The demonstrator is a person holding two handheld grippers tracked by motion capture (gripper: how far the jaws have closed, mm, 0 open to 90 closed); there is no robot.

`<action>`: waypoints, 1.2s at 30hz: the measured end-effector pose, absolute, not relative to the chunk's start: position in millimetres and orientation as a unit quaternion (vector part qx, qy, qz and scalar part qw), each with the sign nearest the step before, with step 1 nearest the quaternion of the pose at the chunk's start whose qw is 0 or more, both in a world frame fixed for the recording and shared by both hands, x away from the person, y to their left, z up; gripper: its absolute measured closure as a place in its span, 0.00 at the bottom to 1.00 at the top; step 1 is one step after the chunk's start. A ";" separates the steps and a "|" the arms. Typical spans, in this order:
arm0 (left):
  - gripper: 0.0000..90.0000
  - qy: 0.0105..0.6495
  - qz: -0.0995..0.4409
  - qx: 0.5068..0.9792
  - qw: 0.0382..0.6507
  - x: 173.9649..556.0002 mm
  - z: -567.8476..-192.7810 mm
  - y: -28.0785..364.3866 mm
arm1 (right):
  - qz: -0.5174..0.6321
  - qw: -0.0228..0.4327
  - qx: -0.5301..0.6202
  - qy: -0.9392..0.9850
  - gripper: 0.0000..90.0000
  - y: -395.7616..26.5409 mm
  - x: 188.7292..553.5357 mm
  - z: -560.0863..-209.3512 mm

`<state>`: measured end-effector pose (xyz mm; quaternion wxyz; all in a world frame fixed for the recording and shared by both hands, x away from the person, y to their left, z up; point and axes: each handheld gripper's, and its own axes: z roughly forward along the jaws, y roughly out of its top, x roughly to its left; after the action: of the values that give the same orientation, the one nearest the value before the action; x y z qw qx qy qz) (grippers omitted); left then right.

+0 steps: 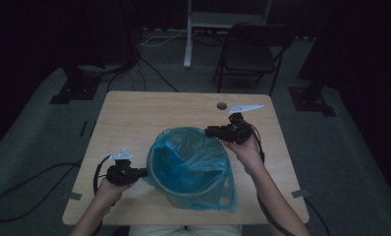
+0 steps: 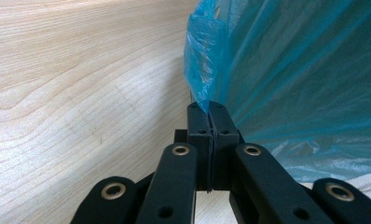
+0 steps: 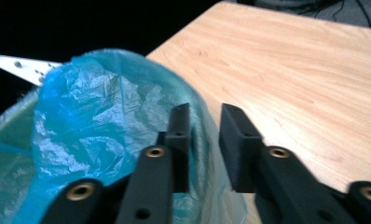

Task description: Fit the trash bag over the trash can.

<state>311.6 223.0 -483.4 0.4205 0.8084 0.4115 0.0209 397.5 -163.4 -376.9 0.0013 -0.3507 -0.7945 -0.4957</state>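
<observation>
Two grippers are working at the rim of a bin that is standing near the front middle of the wooden table, lined with a thin blue plastic bag. The left gripper is sitting low at the bin's left side, and in the left gripper view its jaws are pressed tight together on a pinched fold of the bag, with the film fanning upward out of the tips. The right gripper is reaching in at the far right edge of the bag's mouth; in the right gripper view its jaws are standing apart, with the bag's upper edge lying against the inner jaw and partly in the gap, not yet gripped. The bag's rim is looking crumpled and uneven, standing up loosely above the bin at the back and hanging down outside near the front right corner, so the step in hand is probably the fitting of the liner over the rim, or the gathering of it for lifting out; which of the two I cannot tell. The next move is calling for the right jaws to be closing on a good fold of film while the left is holding its side taut, and for gentle pulling, since such thin plastic is likely tearing or slipping easily.
</observation>
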 end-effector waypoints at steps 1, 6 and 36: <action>1.00 0.411 0.020 0.808 0.422 311.3 -483.3 222.9 | -0.494 -0.005 -0.349 -0.796 0.88 -163.3 396.1 -375.2; 1.00 0.411 0.019 0.808 0.422 310.5 -483.8 222.2 | -0.507 -0.022 -0.351 -0.787 0.92 -165.7 393.2 -370.6; 1.00 0.413 0.010 0.796 0.443 304.7 -488.0 229.4 | -0.532 0.013 -0.417 -0.737 0.74 -187.4 426.6 -393.4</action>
<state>304.7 229.4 -488.0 0.4430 0.7957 0.4129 0.0103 426.6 -187.4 -393.4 0.0128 -0.4168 -0.7366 -0.5325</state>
